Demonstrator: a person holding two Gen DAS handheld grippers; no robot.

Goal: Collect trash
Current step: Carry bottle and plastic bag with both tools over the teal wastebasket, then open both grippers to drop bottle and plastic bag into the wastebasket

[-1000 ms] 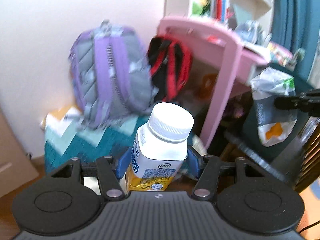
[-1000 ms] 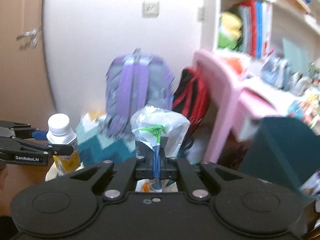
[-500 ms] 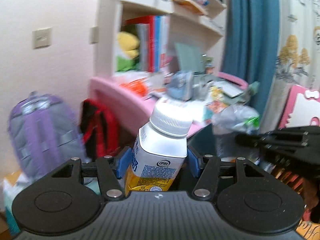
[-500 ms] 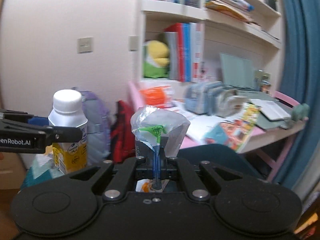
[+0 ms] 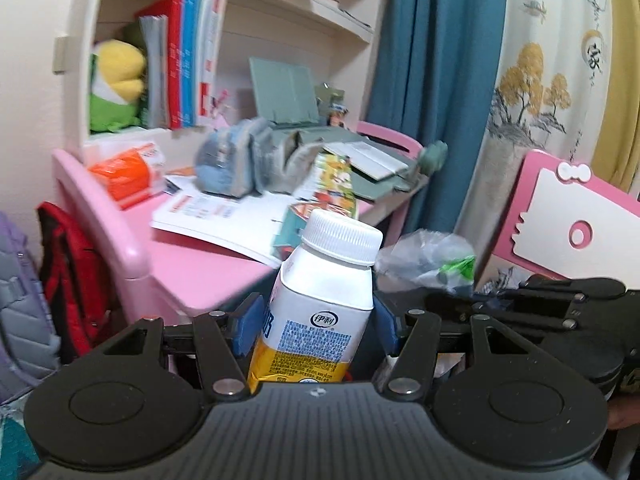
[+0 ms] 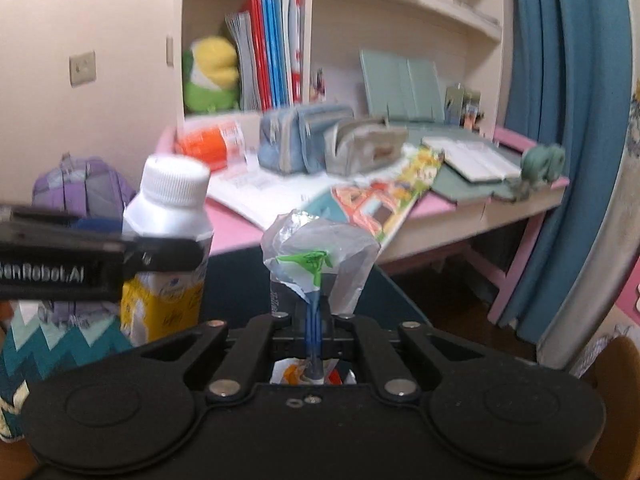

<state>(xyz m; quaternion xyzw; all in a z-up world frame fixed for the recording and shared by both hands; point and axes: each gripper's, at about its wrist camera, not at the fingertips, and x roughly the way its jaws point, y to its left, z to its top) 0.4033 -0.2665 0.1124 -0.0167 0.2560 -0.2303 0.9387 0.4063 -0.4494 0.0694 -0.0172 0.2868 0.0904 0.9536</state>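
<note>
A white plastic bottle [image 5: 324, 296] with a white cap and a yellow and blue label stands upright in my left gripper [image 5: 316, 324], whose blue pads press its sides. From the right wrist view the same bottle [image 6: 168, 236] hangs at the left in my left gripper [image 6: 160, 256]. My right gripper [image 6: 314, 320] is shut on a crumpled clear and silver wrapper [image 6: 320, 256] with a green mark. That wrapper [image 5: 428, 260] shows at the right of the left wrist view, held by my right gripper [image 5: 452, 296]. Both are held in the air in front of a pink desk [image 6: 236, 236].
The pink desk [image 5: 192, 264] carries open books [image 5: 224, 216], pencil cases [image 6: 304, 144] and a green tablet stand [image 6: 404, 88]. Shelves with books and a plush toy [image 5: 116, 84] rise behind. A blue curtain [image 6: 560, 120] hangs right. Backpacks [image 5: 68, 276] lean at the left. A dark teal chair back [image 6: 236, 288] is just ahead.
Both views have swung from the wall and backpacks on the left towards the desk top and curtain on the right. The bottle and the wrapper stay held as before.
</note>
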